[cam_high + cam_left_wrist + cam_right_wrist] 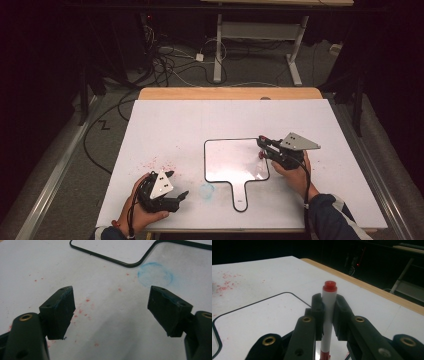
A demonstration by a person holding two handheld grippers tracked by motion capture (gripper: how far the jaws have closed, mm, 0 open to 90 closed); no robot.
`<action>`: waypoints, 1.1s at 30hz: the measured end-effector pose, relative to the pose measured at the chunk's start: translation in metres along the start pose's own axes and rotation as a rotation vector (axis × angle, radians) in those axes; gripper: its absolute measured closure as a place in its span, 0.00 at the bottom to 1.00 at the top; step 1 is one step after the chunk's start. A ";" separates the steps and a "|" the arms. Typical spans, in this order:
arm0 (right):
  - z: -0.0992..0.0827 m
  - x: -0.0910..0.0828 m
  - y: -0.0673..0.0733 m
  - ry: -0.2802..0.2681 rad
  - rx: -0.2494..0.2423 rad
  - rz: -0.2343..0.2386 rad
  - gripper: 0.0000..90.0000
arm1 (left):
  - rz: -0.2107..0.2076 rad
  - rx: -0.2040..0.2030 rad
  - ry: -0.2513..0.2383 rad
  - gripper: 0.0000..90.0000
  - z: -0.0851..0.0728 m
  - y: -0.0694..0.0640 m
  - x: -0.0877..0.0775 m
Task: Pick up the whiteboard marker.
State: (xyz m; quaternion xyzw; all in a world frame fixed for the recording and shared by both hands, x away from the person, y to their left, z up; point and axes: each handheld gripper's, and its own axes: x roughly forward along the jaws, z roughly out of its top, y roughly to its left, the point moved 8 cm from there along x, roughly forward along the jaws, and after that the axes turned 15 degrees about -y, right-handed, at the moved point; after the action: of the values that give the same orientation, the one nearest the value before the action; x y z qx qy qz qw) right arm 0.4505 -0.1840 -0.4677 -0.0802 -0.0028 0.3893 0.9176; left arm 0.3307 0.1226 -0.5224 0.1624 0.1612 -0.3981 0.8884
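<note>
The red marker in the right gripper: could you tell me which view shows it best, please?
The right gripper view: the marker stands upright, clamped between the right gripper's jaws, close up. The high view gives a tiny red speck at the whiteboard's right edge.

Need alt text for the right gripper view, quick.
The right gripper clamps a white marker with a red end upright between its black jaws. Below lies a small whiteboard with a black rim on the white table.

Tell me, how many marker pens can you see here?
1: a red-capped marker stands upright, clamped in the right tongs at the whiteboard's right edge. The left tongs hold nothing.
</note>
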 end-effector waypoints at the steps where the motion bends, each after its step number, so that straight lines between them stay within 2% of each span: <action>1: 0.000 -0.001 -0.001 0.004 -0.007 -0.008 0.90 | -0.001 -0.001 -0.001 0.23 0.000 0.000 0.000; 3: 0.000 -0.003 0.000 0.005 0.012 0.008 0.90 | -0.001 0.001 -0.001 0.23 0.000 0.000 0.000; 5: 0.001 -0.006 0.003 0.010 0.009 0.022 0.90 | -0.002 0.001 0.000 0.23 0.000 0.000 -0.001; 14: 0.003 -0.021 0.020 0.020 0.054 0.080 0.90 | 0.001 -0.001 -0.008 0.23 0.001 0.000 -0.002; 23: 0.005 -0.031 0.042 0.025 0.057 0.143 0.90 | -0.002 0.004 -0.009 0.23 0.002 -0.002 -0.001; 29: 0.006 -0.034 0.046 0.032 0.042 0.149 0.90 | 0.001 0.004 -0.011 0.23 0.002 -0.002 -0.002; 33: 0.005 -0.035 0.038 0.033 0.032 0.119 0.90 | 0.006 -0.001 -0.014 0.23 0.002 0.001 -0.002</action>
State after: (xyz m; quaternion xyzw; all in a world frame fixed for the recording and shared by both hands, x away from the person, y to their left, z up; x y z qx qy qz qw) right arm 0.3988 -0.1828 -0.4667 -0.0720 0.0235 0.4418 0.8939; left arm 0.3304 0.1235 -0.5199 0.1597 0.1546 -0.3963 0.8908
